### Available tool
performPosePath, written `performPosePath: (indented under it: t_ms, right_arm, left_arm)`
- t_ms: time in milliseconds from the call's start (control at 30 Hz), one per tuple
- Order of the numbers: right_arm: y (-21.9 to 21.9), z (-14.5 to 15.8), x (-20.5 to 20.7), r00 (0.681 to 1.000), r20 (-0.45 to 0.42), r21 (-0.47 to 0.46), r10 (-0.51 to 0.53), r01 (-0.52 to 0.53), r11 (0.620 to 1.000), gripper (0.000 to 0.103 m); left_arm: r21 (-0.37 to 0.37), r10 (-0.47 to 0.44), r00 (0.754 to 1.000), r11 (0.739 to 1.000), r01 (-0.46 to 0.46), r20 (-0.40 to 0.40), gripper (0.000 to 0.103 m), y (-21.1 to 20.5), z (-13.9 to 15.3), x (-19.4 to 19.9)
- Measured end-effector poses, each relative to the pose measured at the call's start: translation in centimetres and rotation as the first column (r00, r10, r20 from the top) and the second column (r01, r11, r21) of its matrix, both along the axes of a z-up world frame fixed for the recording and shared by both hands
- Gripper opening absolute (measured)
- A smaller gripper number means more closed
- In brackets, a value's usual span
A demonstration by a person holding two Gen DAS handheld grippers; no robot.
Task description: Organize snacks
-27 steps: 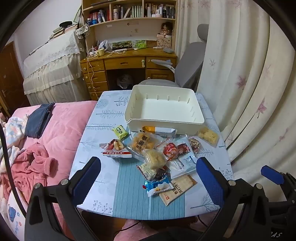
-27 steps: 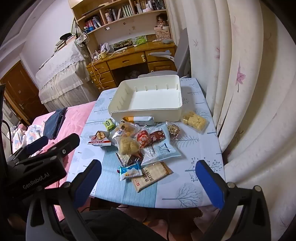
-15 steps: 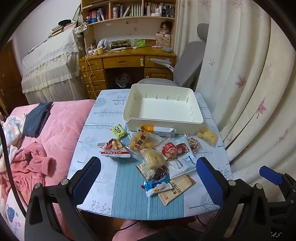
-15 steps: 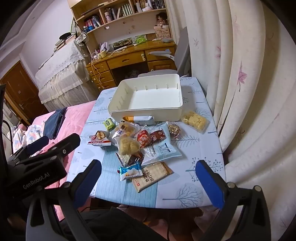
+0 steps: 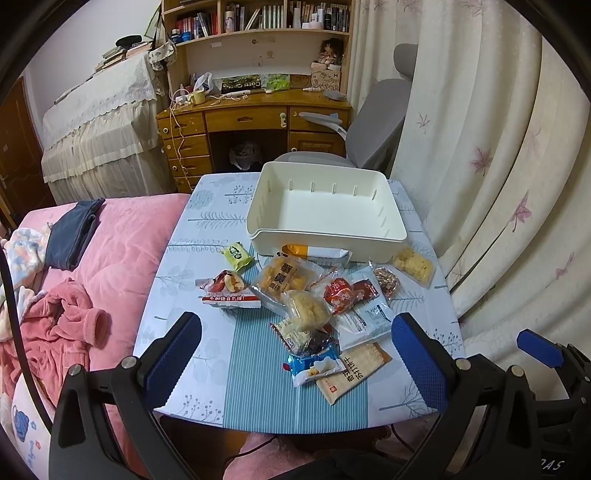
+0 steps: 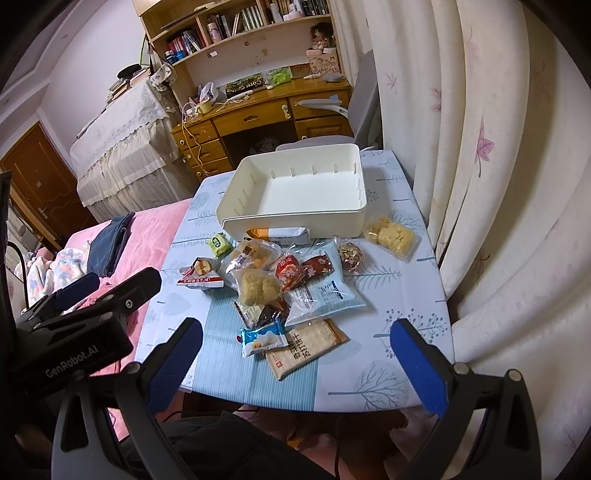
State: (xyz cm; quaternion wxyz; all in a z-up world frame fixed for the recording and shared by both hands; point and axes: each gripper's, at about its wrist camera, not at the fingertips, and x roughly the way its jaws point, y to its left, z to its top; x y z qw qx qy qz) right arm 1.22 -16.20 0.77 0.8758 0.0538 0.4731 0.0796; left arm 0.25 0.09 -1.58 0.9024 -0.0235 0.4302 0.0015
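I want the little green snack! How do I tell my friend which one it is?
Find the big white bin on the table. Just off its front left corner lies the little green snack, the only lime-green packet, smaller than the rest and slightly apart from the pile.

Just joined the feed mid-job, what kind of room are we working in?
Most likely a bedroom that doubles as a study: a bed with a pink quilt, a wooden desk under a bookshelf, and a curtained window.
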Motion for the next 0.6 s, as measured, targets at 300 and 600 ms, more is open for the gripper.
performPosePath:
  t_ms: [300,600]
  right_arm:
    - [-0.1,0.0,-0.2,1.000,-0.002,0.001,0.003,-0.003,1.000,0.102]
    - [0.3,-0.4,-0.9,1.000,-0.005,0.000,0.013,-0.013,1.000,0.102]
  left_arm:
    - [0.004,0.012,1.000,1.000,-0.012,-0.017,0.102,0.3,-0.1,-0.7]
    - [0.005,0.020,0.998,1.000,-0.020,-0.055,0.102,0.3,-0.3,-0.8]
